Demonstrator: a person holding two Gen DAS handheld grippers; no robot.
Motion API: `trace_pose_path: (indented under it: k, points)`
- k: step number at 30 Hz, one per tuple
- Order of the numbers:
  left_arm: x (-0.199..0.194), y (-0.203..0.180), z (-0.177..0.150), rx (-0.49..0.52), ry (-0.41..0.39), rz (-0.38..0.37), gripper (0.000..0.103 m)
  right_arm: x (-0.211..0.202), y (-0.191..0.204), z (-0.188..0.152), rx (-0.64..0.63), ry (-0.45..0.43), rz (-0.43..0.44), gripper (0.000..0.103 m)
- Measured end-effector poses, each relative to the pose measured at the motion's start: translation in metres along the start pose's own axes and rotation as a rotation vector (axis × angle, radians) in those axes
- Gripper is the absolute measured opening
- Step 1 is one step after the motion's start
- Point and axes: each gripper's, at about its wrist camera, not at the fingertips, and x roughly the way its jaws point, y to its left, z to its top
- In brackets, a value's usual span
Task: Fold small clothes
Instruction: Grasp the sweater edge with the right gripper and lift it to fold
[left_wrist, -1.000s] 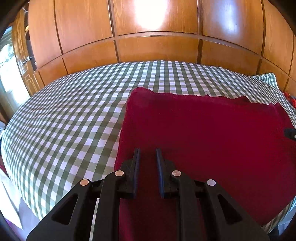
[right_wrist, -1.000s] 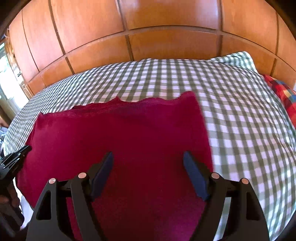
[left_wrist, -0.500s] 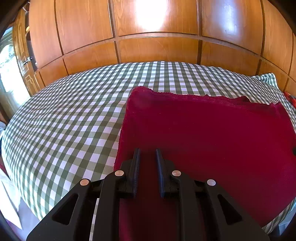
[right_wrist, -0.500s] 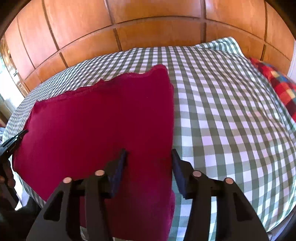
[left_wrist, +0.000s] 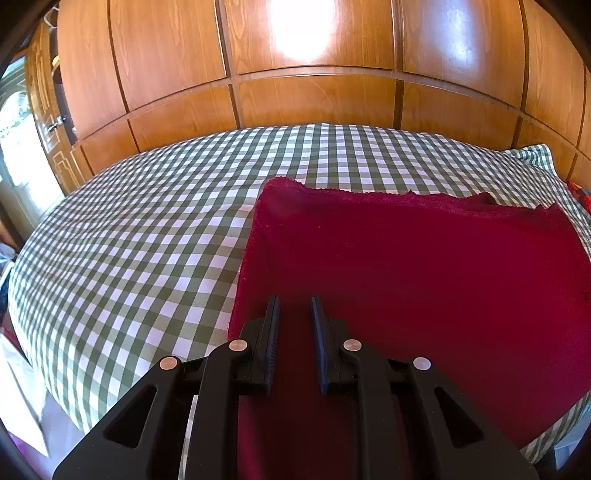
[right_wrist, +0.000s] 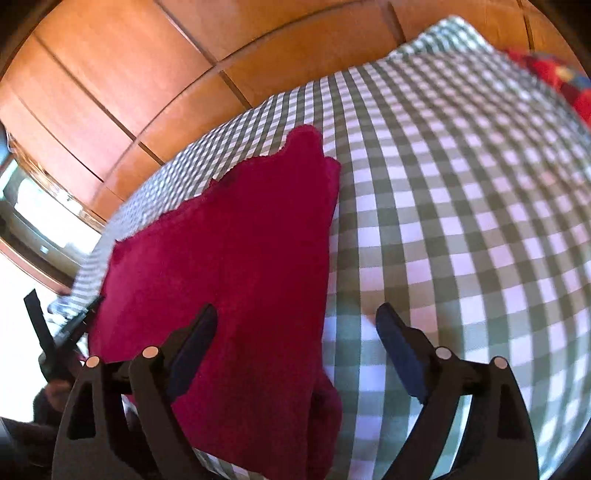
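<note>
A dark red cloth (left_wrist: 424, 266) lies flat on a bed with a green and white checked cover (left_wrist: 140, 236); it also shows in the right wrist view (right_wrist: 236, 266). My left gripper (left_wrist: 293, 302) hovers over the cloth's near left corner, its jaws narrowly apart with nothing between them. My right gripper (right_wrist: 295, 317) is open wide and tilted, straddling the cloth's right edge near its near right corner, with nothing in it. The left gripper shows at the far left of the right wrist view (right_wrist: 62, 325).
Wooden wardrobe panels (left_wrist: 303, 81) stand behind the bed. A checked pillow (right_wrist: 450, 37) and a red patterned cloth (right_wrist: 554, 74) lie at the far right. The bed's near edge (left_wrist: 92, 413) drops off at the lower left. A window (left_wrist: 18, 147) is at the left.
My right gripper has swung right to the cloth's right edge and tilted; its jaws narrowed, then opened wide again. My left gripper has stayed put.
</note>
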Motion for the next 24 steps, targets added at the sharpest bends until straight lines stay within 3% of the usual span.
trace_pose_path:
  k: [3,6,11,14,16,20,24]
  points:
    - [-0.007,-0.002,0.001,0.012,-0.012,-0.002,0.016,0.008,-0.008,0.006,0.027,0.030,0.066,0.089]
    - [-0.013,-0.002,0.001,0.016,-0.024,-0.008,0.028,0.009,-0.014,0.009,0.051,0.040,0.123,0.089]
    - [-0.021,-0.006,0.004,0.024,-0.039,-0.035,0.028,0.006,-0.019,0.008,0.051,0.067,0.197,0.081]
    - [-0.024,-0.011,0.005,0.031,-0.041,-0.090,0.028,0.009,-0.016,0.005,0.054,0.080,0.212,0.068]
    - [-0.024,-0.015,0.005,0.039,-0.037,-0.108,0.028,0.015,-0.011,0.004,0.059,0.089,0.211,0.051]
    - [-0.024,-0.013,0.004,0.024,-0.028,-0.136,0.028,0.025,0.003,0.002,0.050,0.105,0.207,0.044]
    - [-0.024,-0.004,0.006,-0.012,-0.009,-0.203,0.028,0.025,0.008,0.005,0.064,0.095,0.191,0.029]
